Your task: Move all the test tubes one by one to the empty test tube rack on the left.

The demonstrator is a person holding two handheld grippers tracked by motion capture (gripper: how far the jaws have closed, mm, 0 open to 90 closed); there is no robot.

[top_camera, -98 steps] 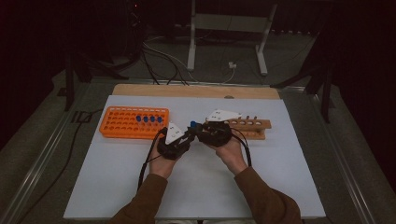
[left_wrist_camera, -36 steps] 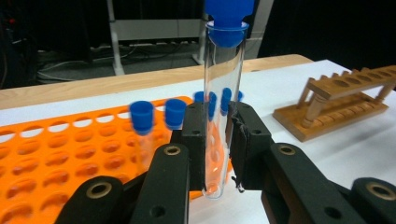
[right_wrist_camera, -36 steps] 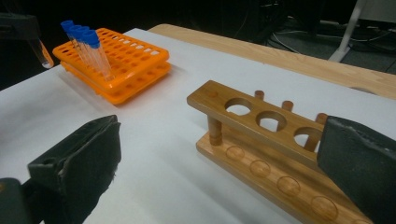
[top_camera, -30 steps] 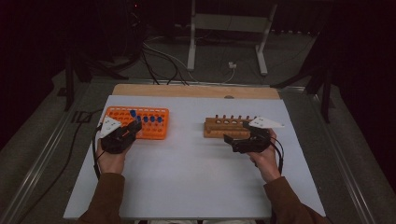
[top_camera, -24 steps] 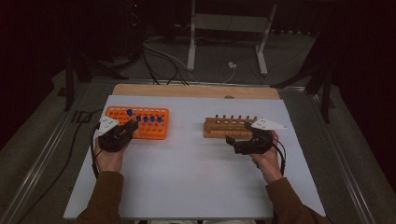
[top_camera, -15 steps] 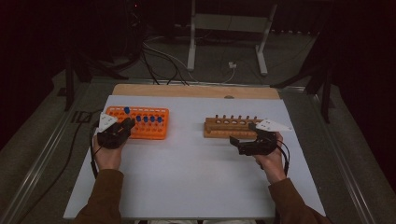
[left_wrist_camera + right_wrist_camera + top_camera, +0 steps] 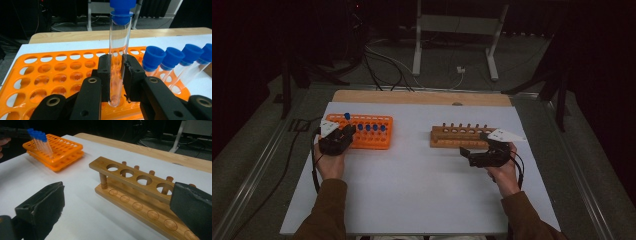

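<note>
My left gripper (image 7: pixel 346 133) is shut on a clear test tube with a blue cap (image 7: pixel 347 116). It holds the tube upright over the near left holes of the orange rack (image 7: pixel 379 140). In the left gripper view both pads clamp the tube (image 7: pixel 119 50) low on its glass, and the rounded bottom sits just above the orange rack (image 7: pixel 50 75). Several more blue-capped tubes (image 7: pixel 175 57) lean in the rack to the right. My right gripper (image 7: pixel 466 154) stands open and empty just in front of the wooden rack (image 7: pixel 457 136), whose holes (image 7: pixel 130 173) hold nothing.
White sheet (image 7: pixel 412 190) covers the table, with a bare wooden strip (image 7: pixel 422 97) along the far edge. Cables and a metal stand (image 7: pixel 452 30) lie on the dark floor beyond. In the right gripper view the orange rack (image 7: pixel 62 148) with its tubes (image 7: pixel 40 137) sits at far left.
Since the earliest frame the hands have parted from the table's middle, left to the orange rack, right to the wooden one. In the last second the left gripper and tube shifted slightly.
</note>
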